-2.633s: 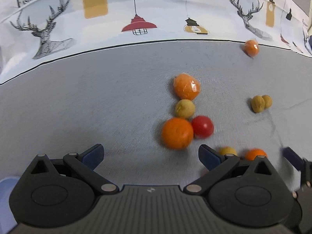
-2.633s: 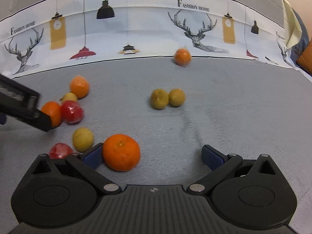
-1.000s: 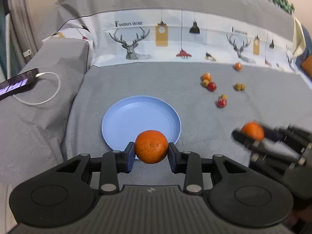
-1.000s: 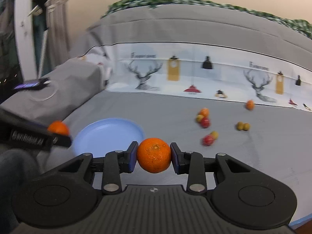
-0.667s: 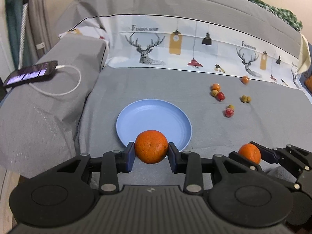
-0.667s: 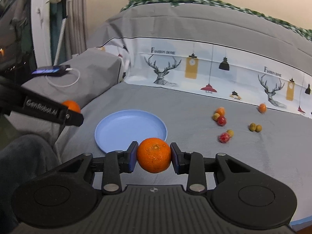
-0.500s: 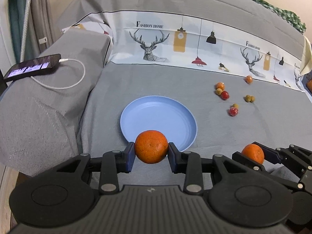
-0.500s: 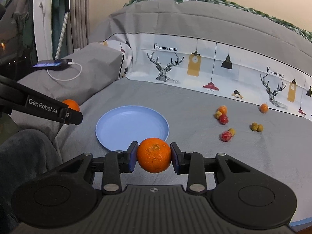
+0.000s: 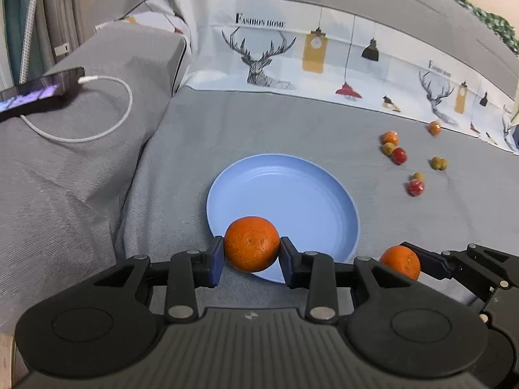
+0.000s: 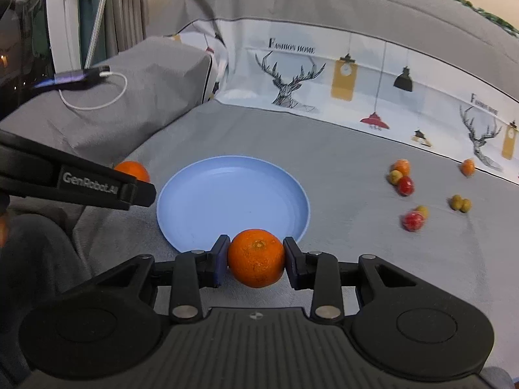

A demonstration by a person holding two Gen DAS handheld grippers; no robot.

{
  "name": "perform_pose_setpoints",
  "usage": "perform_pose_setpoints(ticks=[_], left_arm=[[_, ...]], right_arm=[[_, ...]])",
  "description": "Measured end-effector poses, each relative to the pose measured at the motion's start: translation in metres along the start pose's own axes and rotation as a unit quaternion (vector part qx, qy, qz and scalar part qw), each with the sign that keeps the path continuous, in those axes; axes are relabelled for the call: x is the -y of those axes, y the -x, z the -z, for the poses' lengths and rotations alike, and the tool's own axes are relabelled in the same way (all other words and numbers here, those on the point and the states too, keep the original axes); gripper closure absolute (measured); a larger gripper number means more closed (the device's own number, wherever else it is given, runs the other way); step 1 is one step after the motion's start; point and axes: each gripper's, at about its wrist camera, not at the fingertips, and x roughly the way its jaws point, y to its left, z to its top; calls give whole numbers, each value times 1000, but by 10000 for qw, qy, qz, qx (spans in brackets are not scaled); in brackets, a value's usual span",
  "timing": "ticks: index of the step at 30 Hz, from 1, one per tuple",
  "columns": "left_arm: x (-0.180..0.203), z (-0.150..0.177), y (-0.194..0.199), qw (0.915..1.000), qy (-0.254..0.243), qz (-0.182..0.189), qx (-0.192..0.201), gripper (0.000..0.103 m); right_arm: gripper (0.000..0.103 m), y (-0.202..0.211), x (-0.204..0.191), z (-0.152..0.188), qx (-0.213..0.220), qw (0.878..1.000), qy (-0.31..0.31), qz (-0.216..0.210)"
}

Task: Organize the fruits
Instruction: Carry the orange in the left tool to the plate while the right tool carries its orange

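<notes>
From the left wrist camera, the left gripper [image 9: 252,256] has its two blue-padded fingers [image 9: 215,261] closed onto an orange [image 9: 251,243], which sits pinched between them above the near edge of a blue plate [image 9: 292,194]. The plate lies on a grey bedcover [image 9: 259,129], toward its left side, and nothing rests in it. At the lower right of this view the right gripper [image 9: 409,259] reaches in, clamped on a second orange [image 9: 400,261] just off the plate's near right rim. Toward the far right corner of the bedcover lie the loose fruits: a cluster of an orange, a yellow-green and a red fruit [image 9: 392,147], a lone orange fruit [image 9: 434,127] by the printed sheet, a yellow-green pair [image 9: 439,163], and a red fruit [image 9: 415,187] touching a small yellow one. On the grey cushion at the left lies a phone [image 9: 39,89] with a white cable [image 9: 107,110] plugged in.

From the right wrist camera, the right gripper [image 10: 256,261] is likewise closed, its fingers [image 10: 292,261] pressed to both sides of its orange [image 10: 256,257], held over the near rim of the blue plate [image 10: 233,201]. The left gripper [image 10: 142,188] enters from the left edge, its orange [image 10: 132,170] showing behind the finger, beside the plate's left rim. The loose fruits [image 10: 402,181] lie well apart from the plate, toward the bedcover's right side.
</notes>
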Motion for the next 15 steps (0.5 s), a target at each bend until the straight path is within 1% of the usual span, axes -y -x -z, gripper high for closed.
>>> perform_pose_setpoints(ticks=[6, 15], left_arm=[[-1, -10, -33, 9999, -48, -37, -152, 63], [1, -18, -78, 9992, -119, -120, -366, 63]], right_arm=[[66, -31, -6, -7, -173, 9996, 207, -43], [66, -67, -3, -11, -395, 9989, 263, -55]])
